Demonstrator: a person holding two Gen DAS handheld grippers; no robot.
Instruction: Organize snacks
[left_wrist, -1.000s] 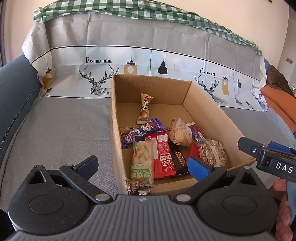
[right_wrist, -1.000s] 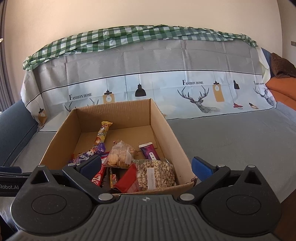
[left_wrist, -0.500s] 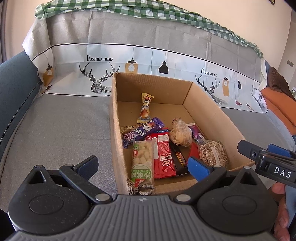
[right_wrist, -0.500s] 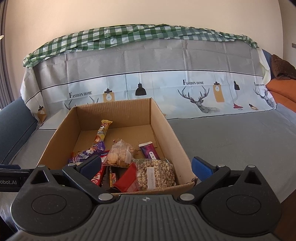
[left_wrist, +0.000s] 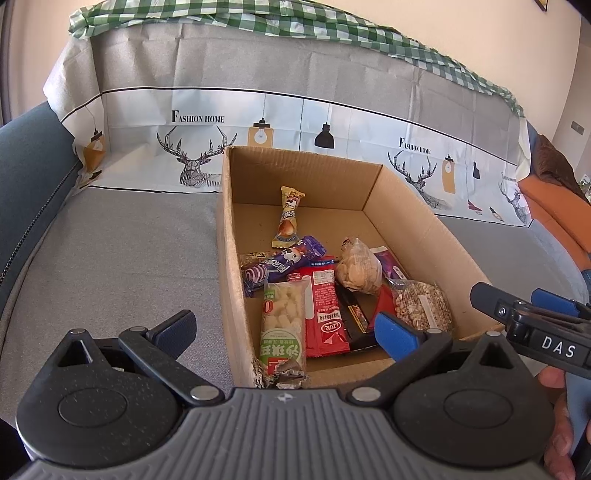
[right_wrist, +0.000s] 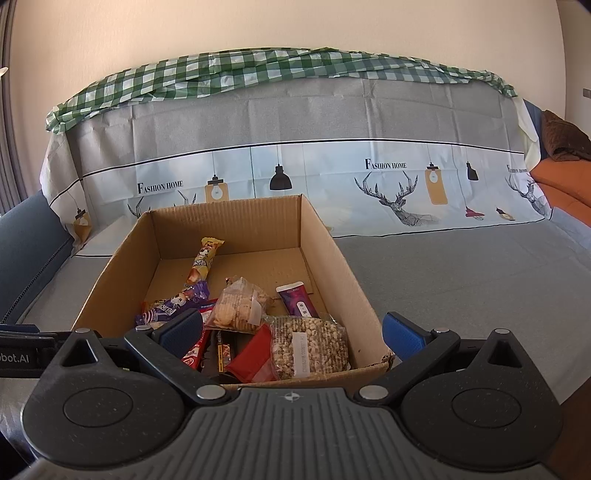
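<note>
An open cardboard box (left_wrist: 227, 236) (right_wrist: 332, 258) sits on a grey covered sofa seat and holds several snack packs: a green-white pack (left_wrist: 282, 328), a red pack (left_wrist: 325, 302), a purple bar (left_wrist: 280, 264) (right_wrist: 173, 304), a yellow bar (left_wrist: 288, 218) (right_wrist: 205, 258), a biscuit bag (left_wrist: 358, 267) (right_wrist: 238, 304) and a puffed-grain bag (left_wrist: 421, 304) (right_wrist: 310, 345). My left gripper (left_wrist: 284, 328) is open and empty, straddling the box's near left corner. My right gripper (right_wrist: 291, 332) is open and empty over the near edge; it also shows at the right of the left wrist view (left_wrist: 532, 317).
The sofa back is draped with a deer-print cloth (right_wrist: 369, 177) and a green checked cloth (right_wrist: 258, 70). A dark blue cushion (left_wrist: 26, 177) lies at the left, an orange one (left_wrist: 554, 218) at the right. Grey seat lies on both sides of the box.
Both grippers have drawn back and risen slightly, so the box sits a little lower in both views. Nothing was taken or released.
</note>
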